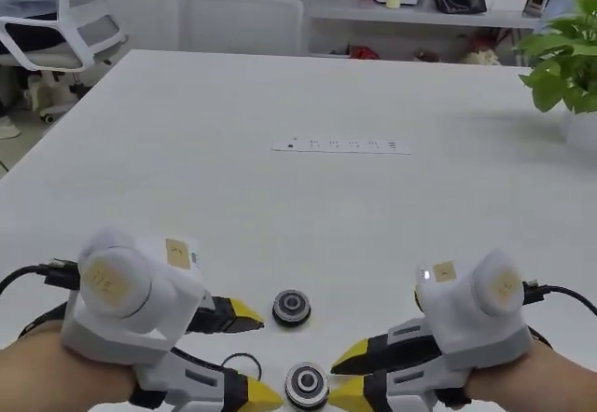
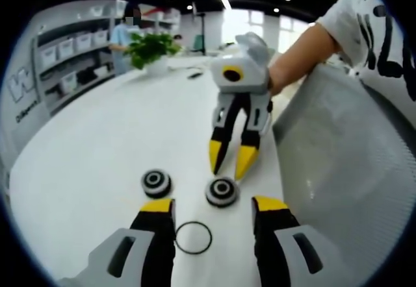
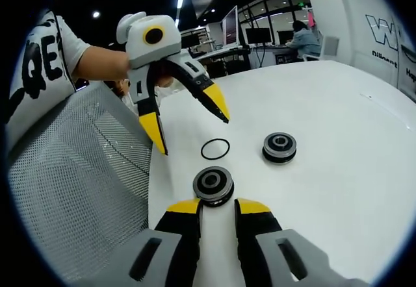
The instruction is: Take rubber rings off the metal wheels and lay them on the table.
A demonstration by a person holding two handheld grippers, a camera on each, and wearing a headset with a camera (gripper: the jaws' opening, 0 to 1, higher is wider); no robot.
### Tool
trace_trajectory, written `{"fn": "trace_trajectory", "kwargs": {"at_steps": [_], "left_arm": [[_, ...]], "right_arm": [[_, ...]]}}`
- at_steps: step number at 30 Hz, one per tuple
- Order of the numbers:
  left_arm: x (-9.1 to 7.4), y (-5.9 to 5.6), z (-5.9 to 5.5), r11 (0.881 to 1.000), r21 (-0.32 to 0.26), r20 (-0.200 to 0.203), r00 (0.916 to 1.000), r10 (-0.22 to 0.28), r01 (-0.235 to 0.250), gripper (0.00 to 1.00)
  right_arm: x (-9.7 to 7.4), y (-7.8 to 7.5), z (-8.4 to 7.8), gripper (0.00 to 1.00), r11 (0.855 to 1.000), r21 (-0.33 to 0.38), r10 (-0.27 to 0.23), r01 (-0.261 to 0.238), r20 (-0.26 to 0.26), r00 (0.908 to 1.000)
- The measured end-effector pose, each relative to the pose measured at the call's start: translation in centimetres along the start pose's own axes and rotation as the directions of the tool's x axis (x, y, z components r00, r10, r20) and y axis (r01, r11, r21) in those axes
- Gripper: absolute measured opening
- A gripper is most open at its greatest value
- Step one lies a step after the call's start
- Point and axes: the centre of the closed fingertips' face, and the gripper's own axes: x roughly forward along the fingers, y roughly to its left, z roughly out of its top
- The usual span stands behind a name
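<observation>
Now the near metal wheel and the far wheel beyond it lie flat on the desk, axles up. A rubber ring lies flat beside the near wheel. The left fingers are spread and empty; the right fingers seem slightly parted.

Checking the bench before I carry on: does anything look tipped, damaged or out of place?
Nothing stands out. The near wheel and far wheel lie flat on the table, and one loose ring lies flat beside them. The left tool and right tool are open and empty.
</observation>
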Motion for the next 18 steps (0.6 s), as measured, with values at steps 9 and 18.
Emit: {"fn": "trace_trajectory", "kwargs": {"at_steps": [9,18], "left_arm": [[0.9,-0.5,-0.3,1.000,-0.001,-0.015,0.9995,-0.029,0.029,0.45],[2.0,-0.9,-0.3,0.999,-0.011,-0.022,0.9984,-0.053,0.053,0.41]], "right_arm": [[0.6,0.1,-0.5,0.16,0.999,-0.049,0.003,-0.004,-0.026,0.9997],[0.6,0.0,-0.4,0.15,0.998,-0.057,-0.005,0.004,-0.020,0.9998]]}}
